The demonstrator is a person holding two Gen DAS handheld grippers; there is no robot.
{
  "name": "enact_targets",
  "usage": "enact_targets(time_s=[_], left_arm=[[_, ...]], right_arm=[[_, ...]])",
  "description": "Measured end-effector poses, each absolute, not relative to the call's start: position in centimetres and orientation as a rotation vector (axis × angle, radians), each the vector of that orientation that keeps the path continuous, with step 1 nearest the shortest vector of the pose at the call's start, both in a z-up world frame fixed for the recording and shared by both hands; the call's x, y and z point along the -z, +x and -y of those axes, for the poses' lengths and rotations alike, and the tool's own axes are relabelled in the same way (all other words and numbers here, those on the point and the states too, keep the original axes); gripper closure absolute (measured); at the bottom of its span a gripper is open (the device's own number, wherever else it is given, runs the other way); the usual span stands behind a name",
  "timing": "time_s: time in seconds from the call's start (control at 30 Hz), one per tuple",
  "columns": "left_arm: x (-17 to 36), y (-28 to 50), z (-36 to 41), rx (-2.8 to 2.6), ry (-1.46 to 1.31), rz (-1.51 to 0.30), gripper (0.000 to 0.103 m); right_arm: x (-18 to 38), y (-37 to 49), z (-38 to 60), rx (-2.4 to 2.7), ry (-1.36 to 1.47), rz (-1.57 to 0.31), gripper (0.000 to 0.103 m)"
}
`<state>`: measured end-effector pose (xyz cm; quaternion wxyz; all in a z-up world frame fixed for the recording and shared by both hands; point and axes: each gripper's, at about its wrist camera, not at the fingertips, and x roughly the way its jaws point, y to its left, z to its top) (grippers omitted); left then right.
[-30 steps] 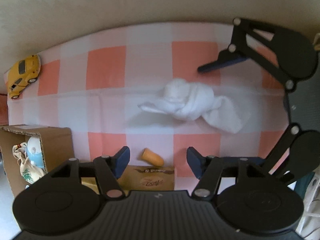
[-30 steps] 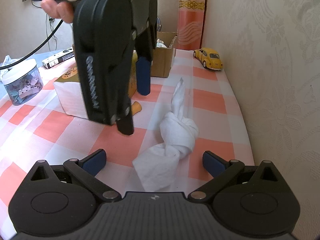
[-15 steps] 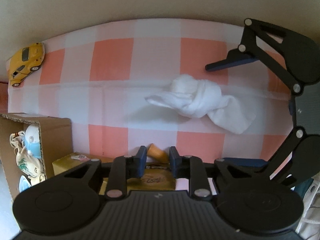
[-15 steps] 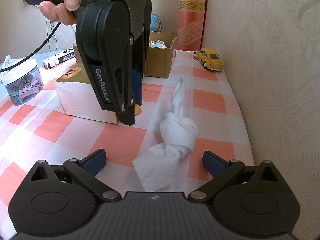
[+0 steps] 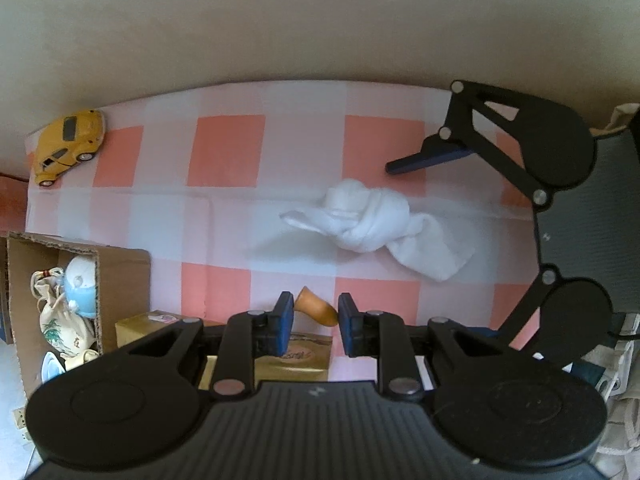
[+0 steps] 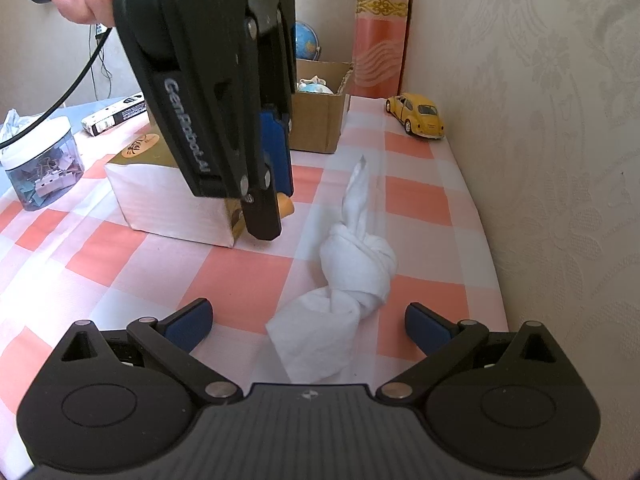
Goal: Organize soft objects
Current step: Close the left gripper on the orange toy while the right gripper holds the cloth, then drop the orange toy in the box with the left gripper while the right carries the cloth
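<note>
A knotted white cloth (image 5: 376, 228) lies on the pink checked tablecloth; it also shows in the right wrist view (image 6: 352, 268). My left gripper (image 5: 316, 318) is shut on a small orange soft object (image 5: 316, 309), lifted a little beside a gold box (image 5: 296, 360). In the right wrist view the left gripper (image 6: 272, 184) hangs above the table with the orange object (image 6: 286, 206) between its pads. My right gripper (image 6: 308, 320) is open and empty, its jaws either side of the cloth's near end. A cardboard box (image 5: 120, 280) at the left holds soft items.
A yellow toy car (image 5: 68, 146) stands by the wall; it also shows in the right wrist view (image 6: 418, 116). A clear jar of clips (image 6: 40, 164) stands at the left. The wall (image 6: 540, 120) runs along the table's right edge.
My left gripper has closed on the orange object and risen with it. The right gripper and the white cloth have stayed in place.
</note>
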<state>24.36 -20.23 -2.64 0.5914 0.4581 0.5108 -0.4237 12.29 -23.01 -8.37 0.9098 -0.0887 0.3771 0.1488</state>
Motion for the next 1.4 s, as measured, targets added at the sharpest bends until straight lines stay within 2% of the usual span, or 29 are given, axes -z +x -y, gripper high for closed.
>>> enact_targets(time_s=[0.4, 0.5, 0.53, 0.57, 0.63, 0.67, 0.73, 0.97, 1.3, 1.33, 1.4], left_arm=[[0.3, 23.8, 18.9, 0.983, 0.996, -1.137, 0.081], [0.1, 23.7, 18.5, 0.985, 0.973, -1.126, 0.081], [0.0, 23.7, 18.4, 0.984, 0.966, -1.122, 0.081], [-0.2, 23.6, 18.2, 0.985, 0.958, -1.118, 0.081], [-0.4, 23.6, 17.8, 0.984, 0.944, -1.109, 0.081], [-0.6, 23.6, 17.6, 0.982, 0.933, -1.104, 0.081], [-1.1, 23.6, 17.0, 0.976, 0.907, -1.092, 0.081], [-3.7, 24.6, 14.3, 0.924, 0.785, -1.036, 0.081], [-6.2, 30.2, 8.3, 0.675, 0.628, -0.984, 0.08], [-6.0, 30.9, 7.7, 0.645, 0.618, -0.986, 0.079], [-5.5, 31.8, 6.6, 0.6, 0.583, -0.992, 0.07]], right_arm=[[8.3, 14.1, 22.7, -0.257, -0.176, -0.79, 0.001], [8.0, 14.1, 22.4, -0.241, -0.188, -0.783, 0.013], [7.8, 14.0, 22.3, -0.236, -0.19, -0.78, 0.024], [7.6, 14.0, 22.2, -0.228, -0.196, -0.781, 0.028], [7.3, 14.0, 22.1, -0.204, -0.215, -0.781, 0.052], [7.2, 14.0, 22.0, -0.194, -0.223, -0.783, 0.059], [7.0, 14.0, 22.0, -0.172, -0.226, -0.783, 0.063], [4.6, 13.2, 22.5, -0.17, -0.198, -0.749, 0.064], [2.0, 12.7, 21.8, -0.192, -0.209, -0.691, 0.064], [1.9, 12.8, 21.7, -0.195, -0.212, -0.691, 0.064], [1.8, 13.0, 21.4, -0.2, -0.219, -0.69, 0.064]])
